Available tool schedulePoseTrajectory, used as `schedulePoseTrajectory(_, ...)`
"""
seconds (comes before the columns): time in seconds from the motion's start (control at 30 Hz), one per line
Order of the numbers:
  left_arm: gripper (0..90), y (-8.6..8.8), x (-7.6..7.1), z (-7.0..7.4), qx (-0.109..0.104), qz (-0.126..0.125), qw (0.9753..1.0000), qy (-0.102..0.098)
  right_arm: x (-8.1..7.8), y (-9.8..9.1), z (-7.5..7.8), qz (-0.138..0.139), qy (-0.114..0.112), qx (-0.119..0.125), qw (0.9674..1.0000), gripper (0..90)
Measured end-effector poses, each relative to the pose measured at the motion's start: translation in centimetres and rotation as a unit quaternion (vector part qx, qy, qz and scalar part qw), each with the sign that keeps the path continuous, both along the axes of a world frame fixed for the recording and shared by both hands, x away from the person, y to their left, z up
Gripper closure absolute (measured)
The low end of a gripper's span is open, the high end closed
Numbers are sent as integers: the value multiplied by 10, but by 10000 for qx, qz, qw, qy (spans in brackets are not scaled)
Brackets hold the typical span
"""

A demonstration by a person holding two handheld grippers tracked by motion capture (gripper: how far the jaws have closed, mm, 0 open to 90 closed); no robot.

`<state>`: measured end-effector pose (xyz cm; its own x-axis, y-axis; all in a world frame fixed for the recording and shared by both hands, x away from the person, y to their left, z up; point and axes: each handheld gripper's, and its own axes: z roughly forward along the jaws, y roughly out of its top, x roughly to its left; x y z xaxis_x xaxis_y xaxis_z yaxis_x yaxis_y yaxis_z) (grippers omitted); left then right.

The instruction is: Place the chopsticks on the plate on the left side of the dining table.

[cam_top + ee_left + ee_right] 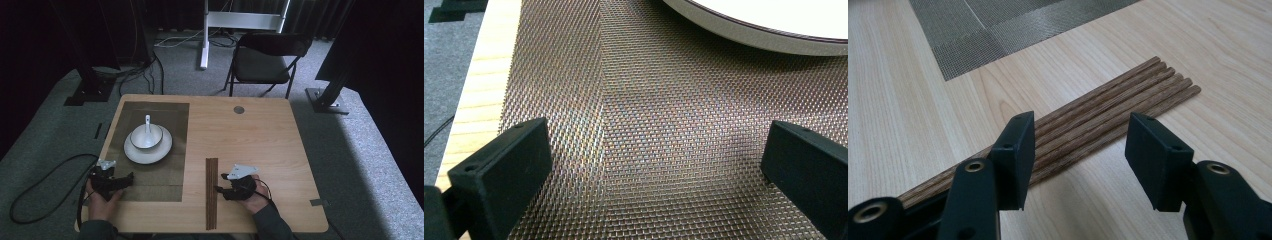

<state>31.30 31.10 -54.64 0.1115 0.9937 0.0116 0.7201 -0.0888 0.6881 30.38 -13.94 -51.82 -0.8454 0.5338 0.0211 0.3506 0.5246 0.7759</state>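
Several brown wooden chopsticks [212,192] lie side by side on the table, right of the woven placemat [150,172]. My right gripper [220,190] is open just above the chopsticks [1108,117], its jaws either side of the bundle's near part. A white bowl [146,136] with a white spoon [148,122] in it sits on a white plate [148,151] on the placemat. My left gripper [127,178] is open low over the placemat [644,140], with nothing between its jaws; the plate's rim [764,37] lies ahead of it.
The wooden table [250,135] has a round grey cap [239,109] near its far edge. A black folding chair [265,62] stands beyond the table. Cables [35,195] trail on the carpet at left.
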Motion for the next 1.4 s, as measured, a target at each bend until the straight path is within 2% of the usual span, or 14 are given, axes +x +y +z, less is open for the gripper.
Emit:
schedulePoseTrajectory(0.2,2,0,0,0,0,0,10000,3,0,3,-3,11,16,-14,10000,474)
schedulePoseTrajectory(0.67,2,0,0,0,6,-5,10000,6,0,14,-15,37,25,-348,9994,499)
schedulePoseTrajectory(0.97,2,0,0,0,5,-5,10000,6,2,15,-19,63,112,-394,9991,505)
schedulePoseTrajectory(1.4,2,0,0,0,5,-5,10000,7,7,9,-22,-134,182,-475,9986,538)
